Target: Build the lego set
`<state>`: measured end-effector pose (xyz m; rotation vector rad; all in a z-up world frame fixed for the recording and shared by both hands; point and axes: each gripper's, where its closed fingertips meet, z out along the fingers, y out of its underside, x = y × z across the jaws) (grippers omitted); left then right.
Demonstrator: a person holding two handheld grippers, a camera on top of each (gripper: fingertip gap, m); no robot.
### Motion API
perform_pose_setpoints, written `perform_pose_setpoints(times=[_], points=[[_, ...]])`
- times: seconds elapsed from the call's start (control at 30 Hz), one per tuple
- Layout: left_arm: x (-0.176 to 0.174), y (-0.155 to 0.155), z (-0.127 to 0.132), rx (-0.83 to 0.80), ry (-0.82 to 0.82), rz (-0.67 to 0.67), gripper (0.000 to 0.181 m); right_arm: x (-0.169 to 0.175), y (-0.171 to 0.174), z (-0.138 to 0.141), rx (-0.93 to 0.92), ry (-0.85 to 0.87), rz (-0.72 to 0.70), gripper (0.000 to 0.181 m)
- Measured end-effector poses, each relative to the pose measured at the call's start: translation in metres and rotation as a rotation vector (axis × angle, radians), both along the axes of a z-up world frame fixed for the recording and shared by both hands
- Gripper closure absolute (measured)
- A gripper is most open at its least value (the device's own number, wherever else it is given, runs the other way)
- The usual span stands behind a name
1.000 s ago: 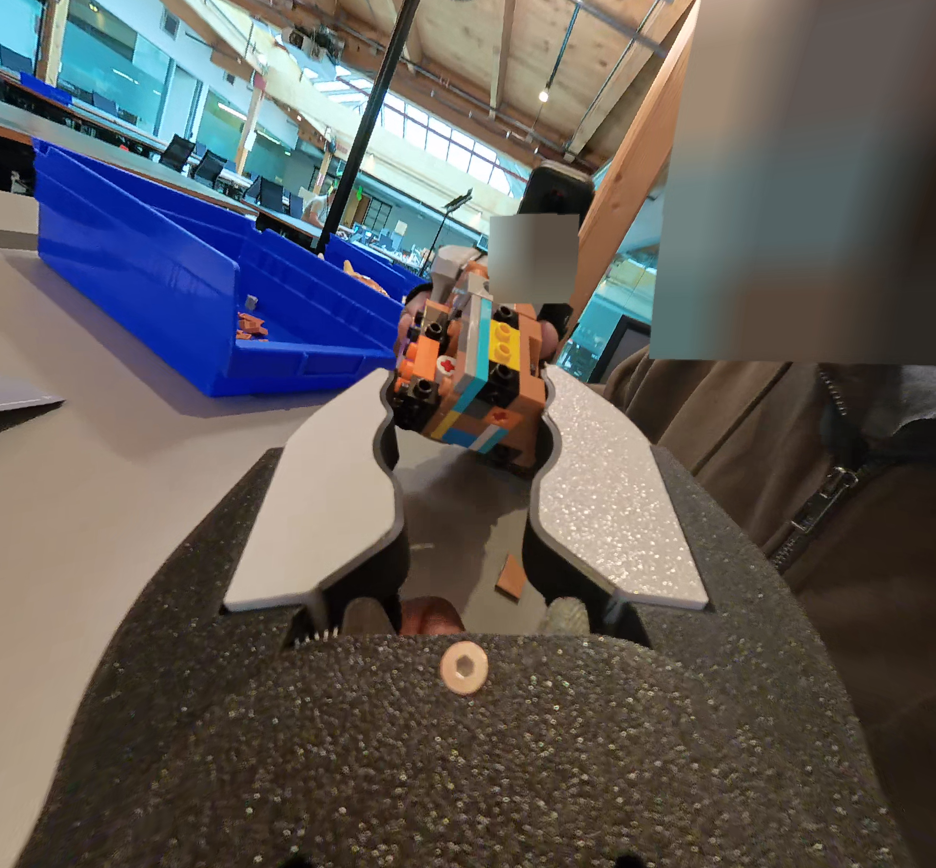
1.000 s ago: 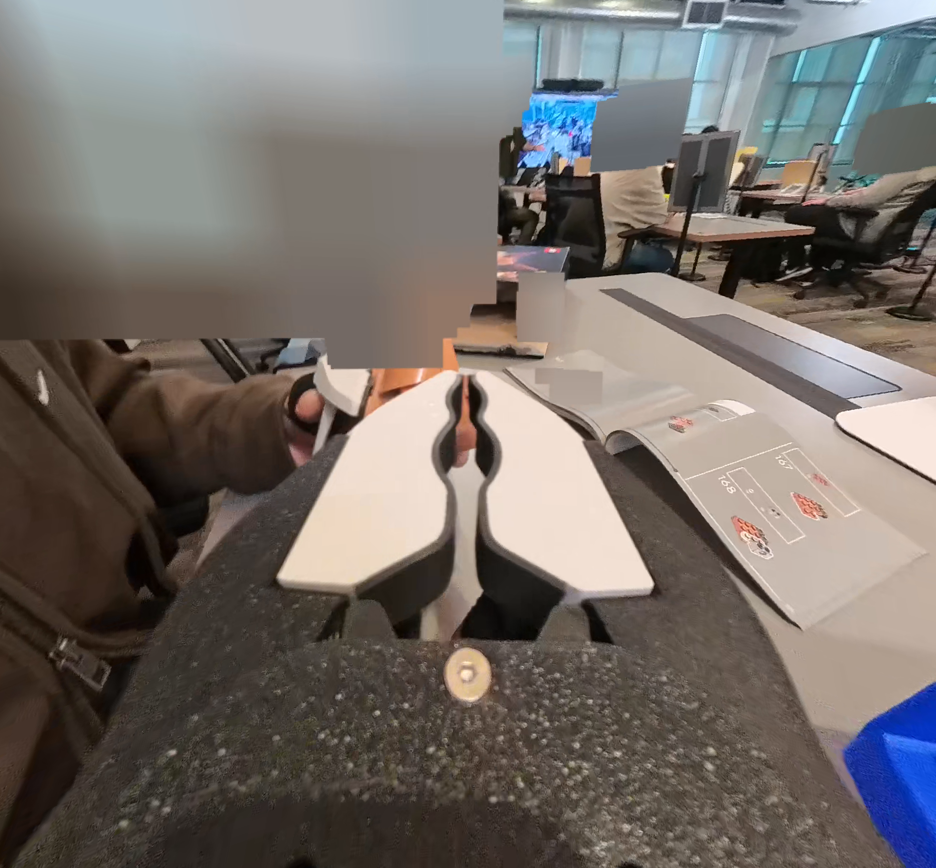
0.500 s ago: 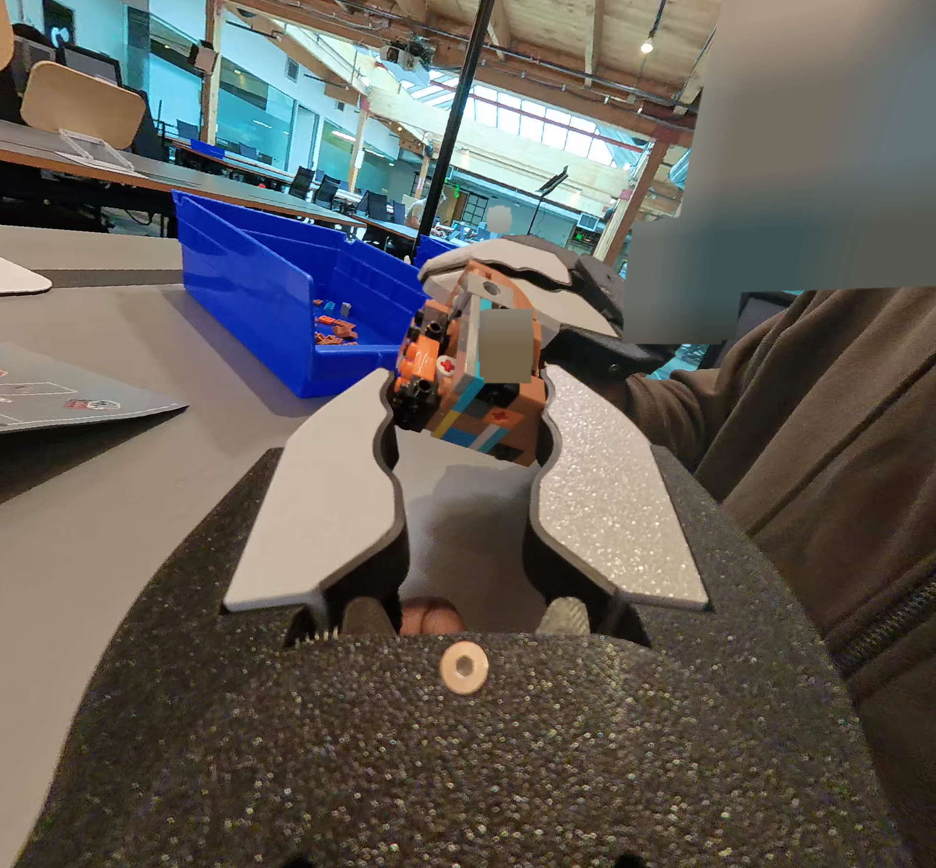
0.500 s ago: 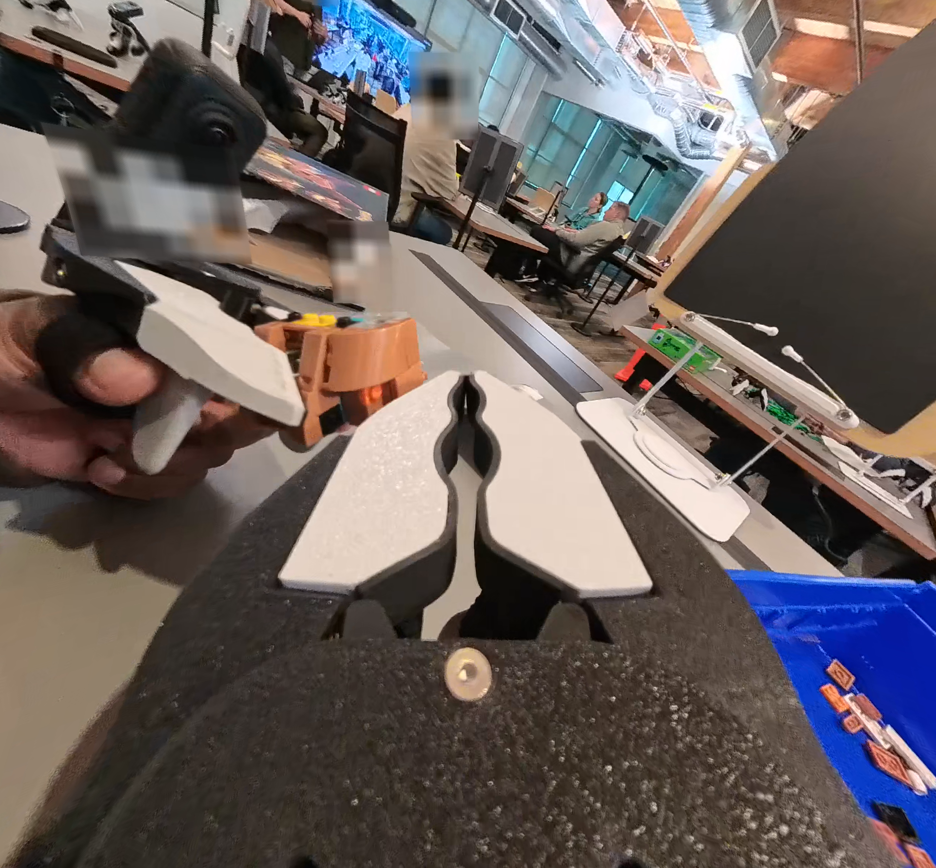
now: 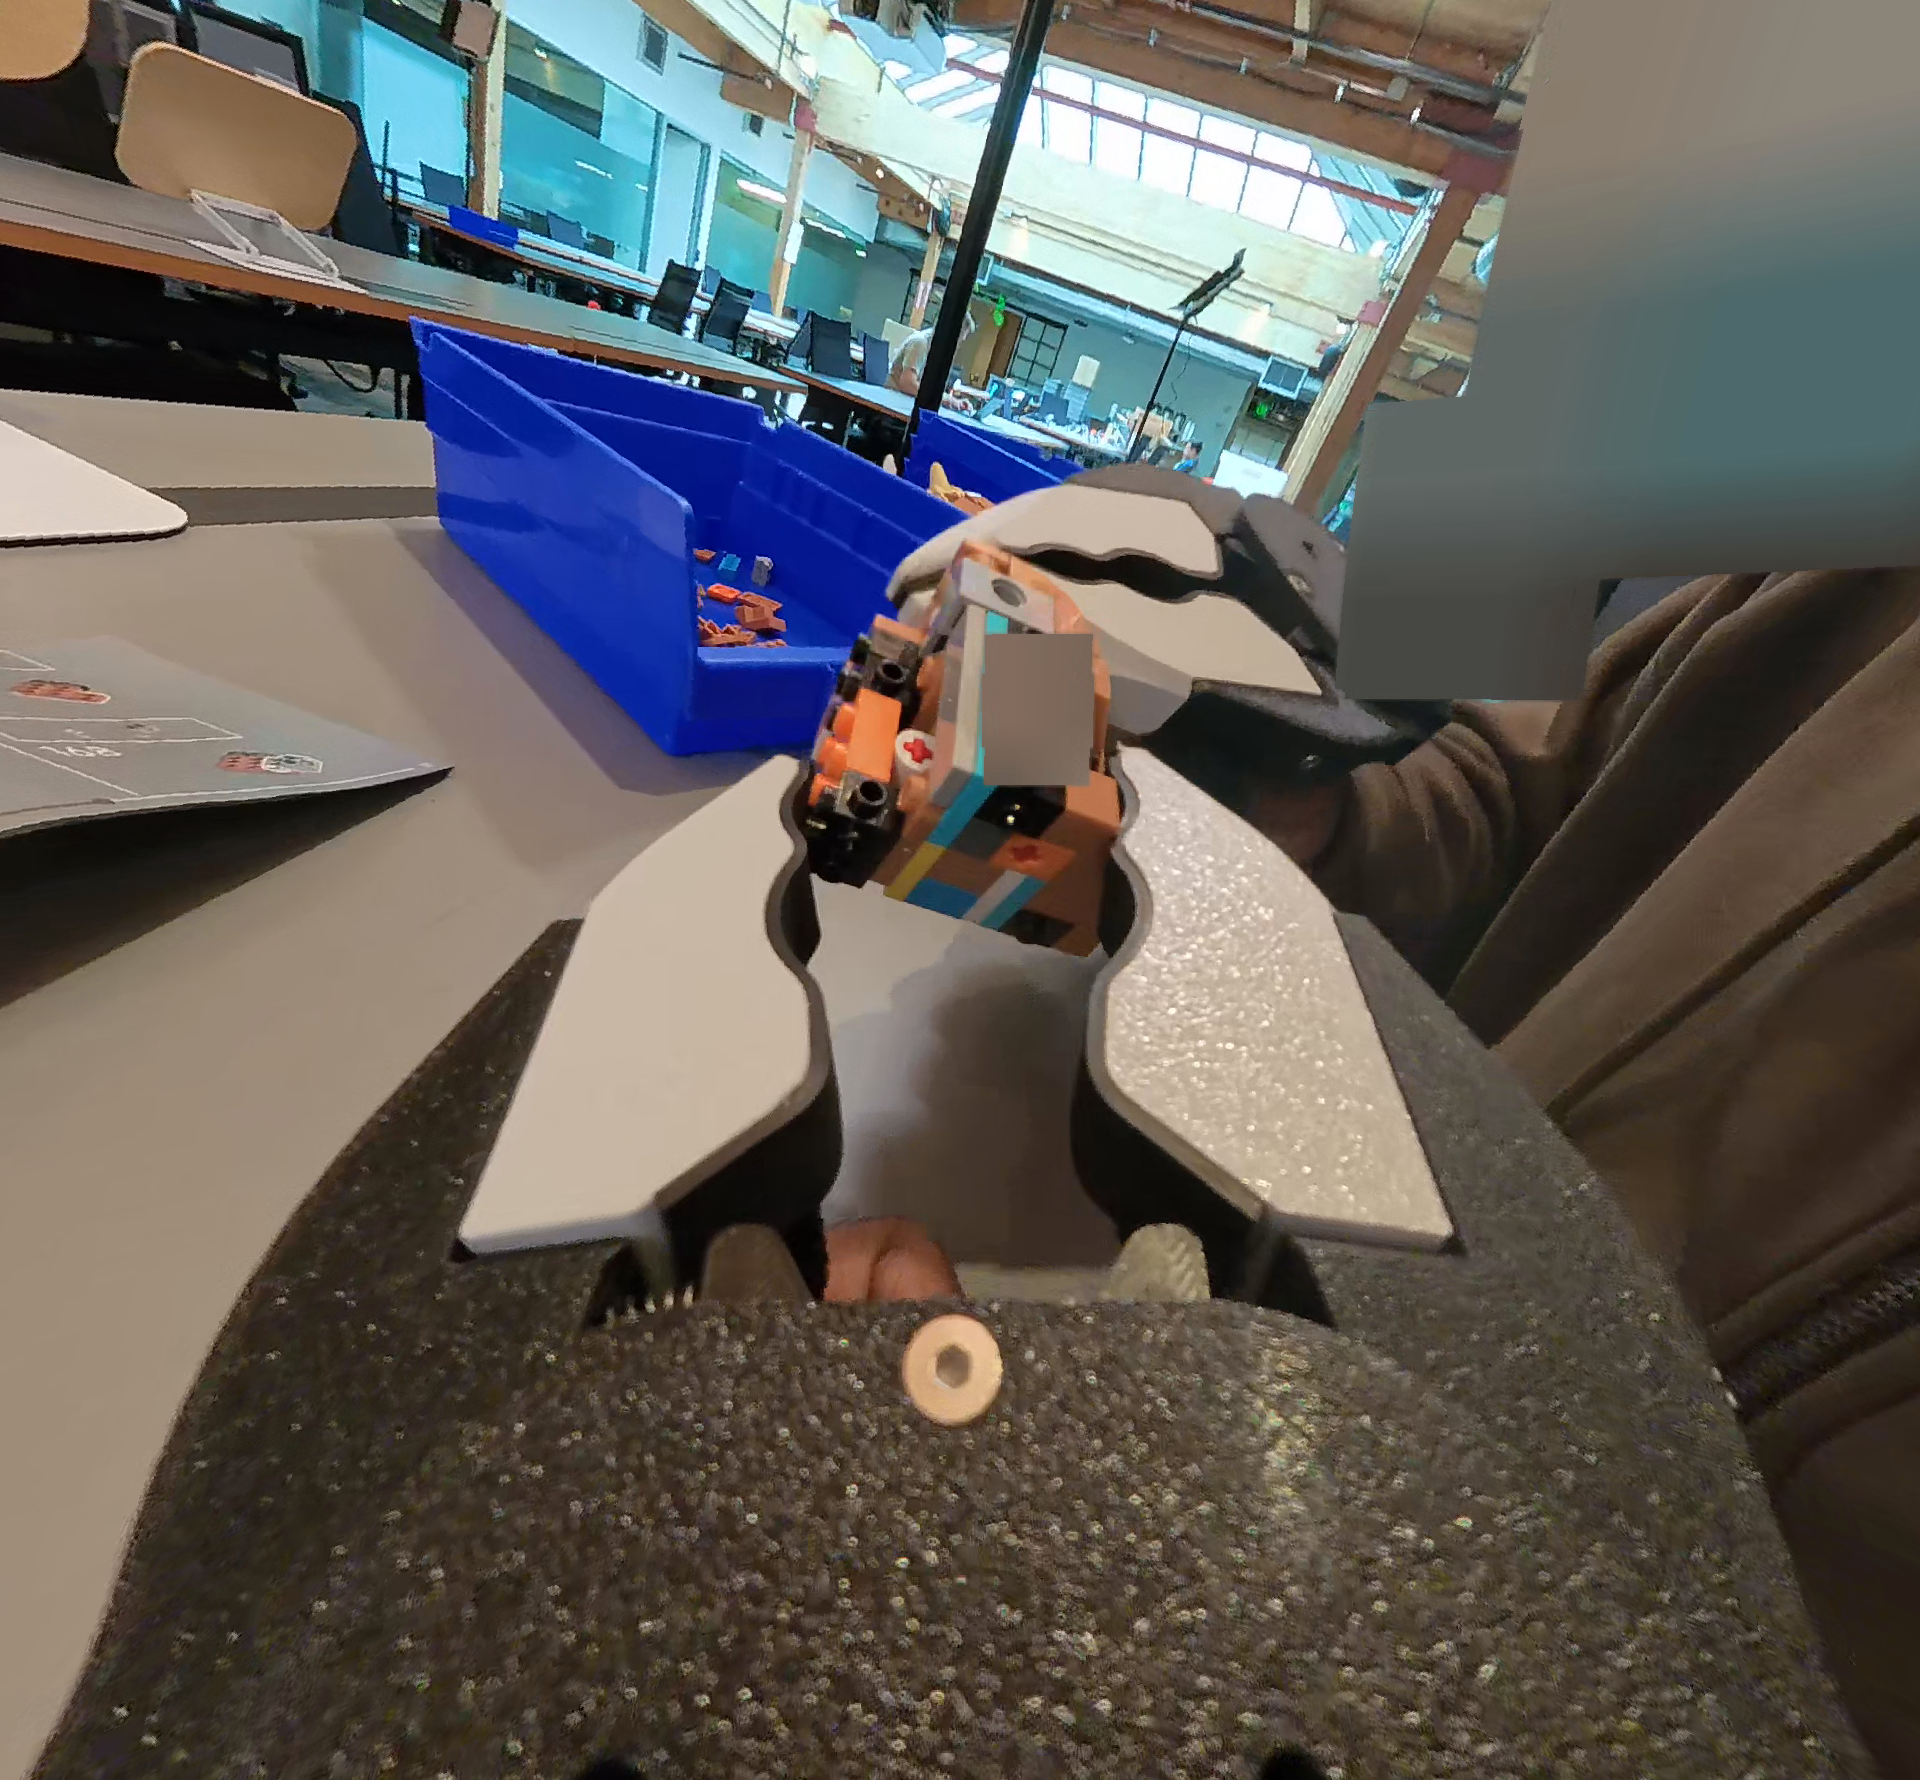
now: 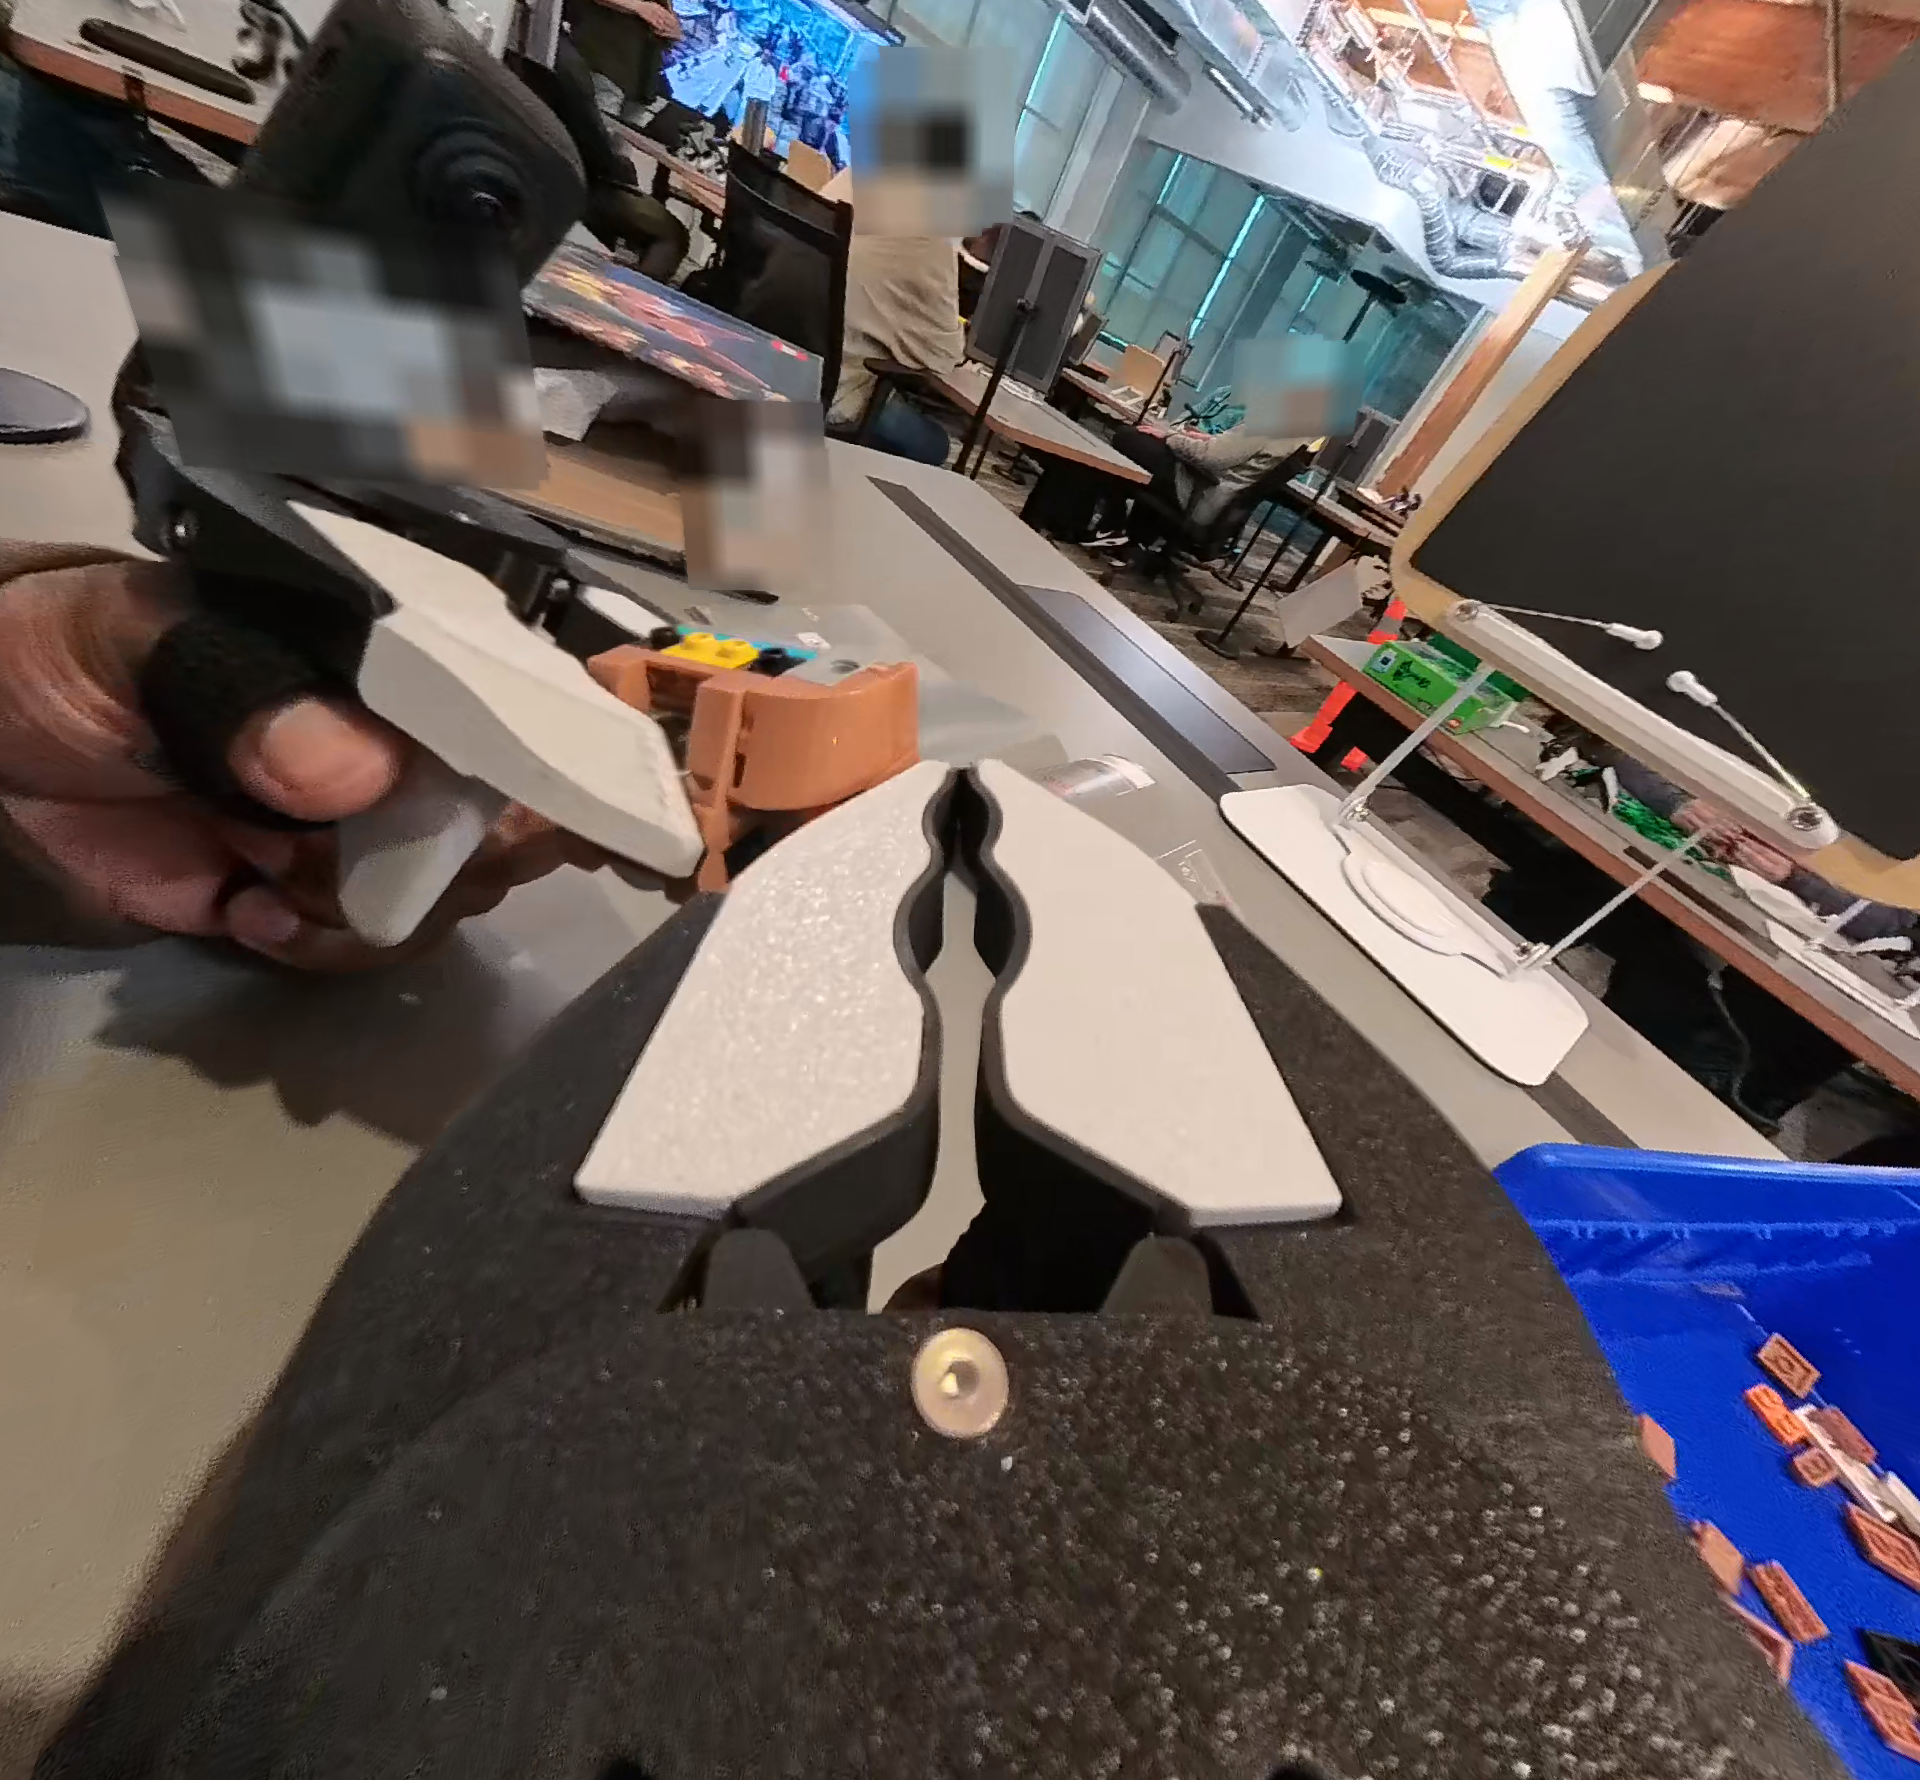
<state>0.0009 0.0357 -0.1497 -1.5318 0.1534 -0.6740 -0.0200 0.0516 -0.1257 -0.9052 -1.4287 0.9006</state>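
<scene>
Blue bin [image 5: 582, 525] on grey table [image 5: 260, 1003] holds loose brown/orange bricks [image 5: 743, 613] w/ bare floor around them, booklet [image 5: 156, 743] left of it; left gripper [image 5: 961, 857] jaws clamp lego build [image 5: 966, 795] mid-air, right gripper [image 6: 961, 795] jaws closed, empty, just beside build.

Showing the right gripper [image 6: 964, 790] at centre, grey fingers pressing together, nothing between. Sitting at ten o'clock: the left gripper [image 6: 665, 795] clamping a brown, multicoloured brick model [image 6: 800, 722]. Lying at four o'clock: small brown tiles [image 6: 1797, 1439] inside a blue plastic bin [image 6: 1662, 1242].
</scene>
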Motion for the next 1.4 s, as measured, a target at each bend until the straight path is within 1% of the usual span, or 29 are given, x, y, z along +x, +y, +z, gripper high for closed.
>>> perform_pose_setpoints(times=[0.5,0.63,1.0,1.07,1.13,1.27,1.4], points=[[0.0,0.0,-0.007,-0.031,0.071,0.019,0.129,0.001,0.0,-0.009,-0.042,-0.039,0.019,0.181],[0.0,0.0,-0.009,-0.031,0.115,0.03,0.129,0.001,-0.001,-0.012,-0.053,-0.048,0.025,0.181],[0.001,-0.003,-0.005,0.023,0.227,0.061,0.129,0.002,-0.006,-0.01,-0.072,-0.029,0.06,0.181],[0.001,-0.005,-0.005,0.045,0.3,0.074,0.129,0.004,-0.008,-0.009,-0.036,-0.029,0.081,0.181],[0.003,-0.006,-0.003,0.093,0.407,0.087,0.128,0.004,-0.008,-0.006,-0.003,-0.015,0.086,0.181],[0.004,-0.008,0.003,0.196,0.635,0.147,0.129,0.006,0.001,0.006,-0.039,0.046,0.043,0.181],[-0.002,-0.006,0.005,0.252,0.867,0.225,0.129,0.004,-0.001,-0.003,-0.052,0.021,0.04,0.181]])
